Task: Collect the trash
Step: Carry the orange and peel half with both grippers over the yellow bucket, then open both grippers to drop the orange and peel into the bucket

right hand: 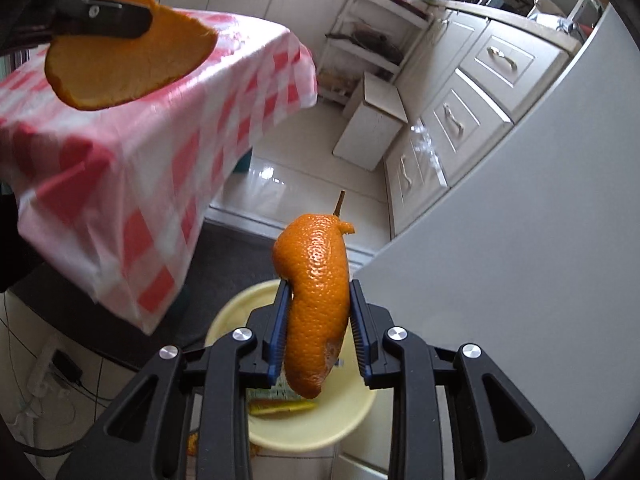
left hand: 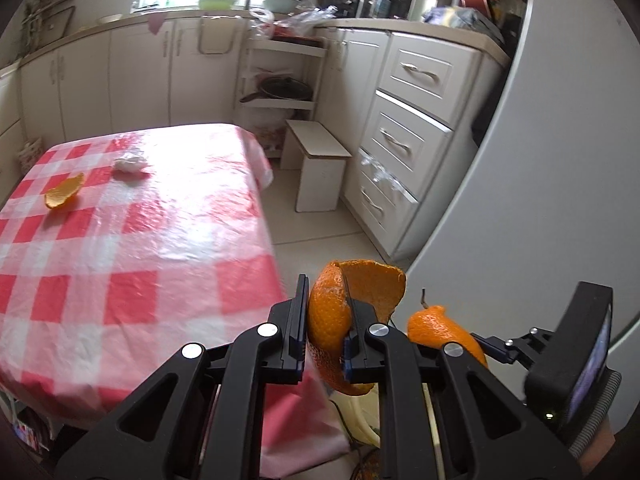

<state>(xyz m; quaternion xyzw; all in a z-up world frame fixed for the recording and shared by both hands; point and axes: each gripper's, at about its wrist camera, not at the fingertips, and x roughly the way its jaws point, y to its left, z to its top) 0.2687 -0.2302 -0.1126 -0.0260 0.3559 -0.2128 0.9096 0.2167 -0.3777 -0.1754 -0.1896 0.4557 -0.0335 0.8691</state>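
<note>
Two in hand: each gripper carries one orange peel, off the worktop (left hand: 132,240).
Left gripper (left hand: 324,320): jaws clamped on a broad curled peel (left hand: 332,320).
Right gripper (right hand: 318,312): jaws closed on a stemmed peel (right hand: 316,292), above the yellow bin (right hand: 312,424).
Bin: on the floor at 6 o'clock in the right view; some scraps already inside.
Left to collect: a small peel (left hand: 64,192) at 9 o'clock and a tissue wad (left hand: 129,162) at 10 o'clock, both on the worktop.
Progress: roughly midway by my judgement; both held peels not yet dropped.
</note>
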